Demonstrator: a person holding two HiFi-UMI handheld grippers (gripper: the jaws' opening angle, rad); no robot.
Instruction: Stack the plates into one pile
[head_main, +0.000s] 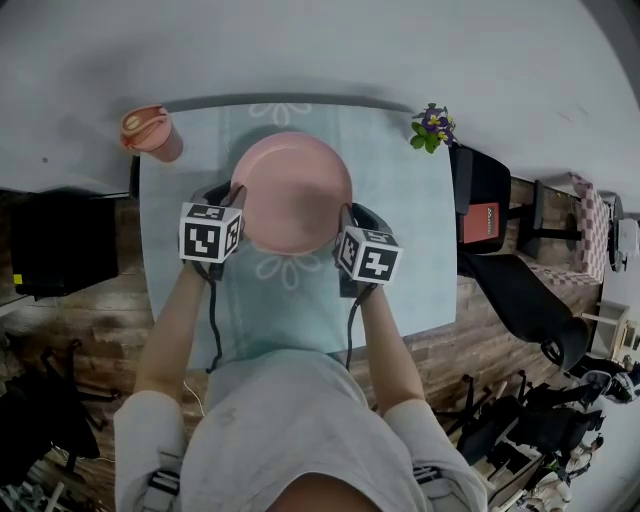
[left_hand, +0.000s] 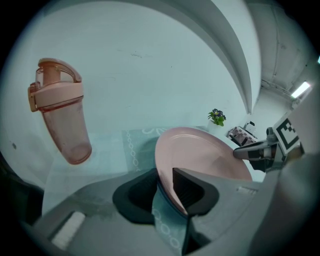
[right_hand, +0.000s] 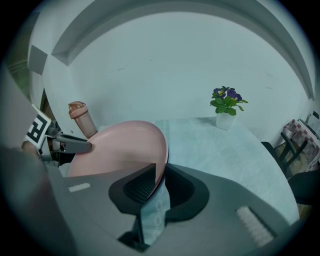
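A pink plate (head_main: 295, 195) lies flat on the pale green tablecloth (head_main: 400, 260) at the middle of the table. A thin dark edge shows under its rim. My left gripper (head_main: 230, 197) stands at the plate's left rim and my right gripper (head_main: 350, 215) at its right rim. In the left gripper view the plate (left_hand: 200, 155) has its rim between the jaws of the left gripper (left_hand: 162, 187), with a gap on the left side. In the right gripper view the plate's (right_hand: 120, 150) rim sits loosely between the jaws of the right gripper (right_hand: 159, 180).
A pink lidded tumbler (head_main: 150, 133) stands at the table's far left corner. A small pot of purple flowers (head_main: 432, 128) stands at the far right corner. Black chairs (head_main: 490, 210) stand beside the table's right edge. A white wall rises behind the table.
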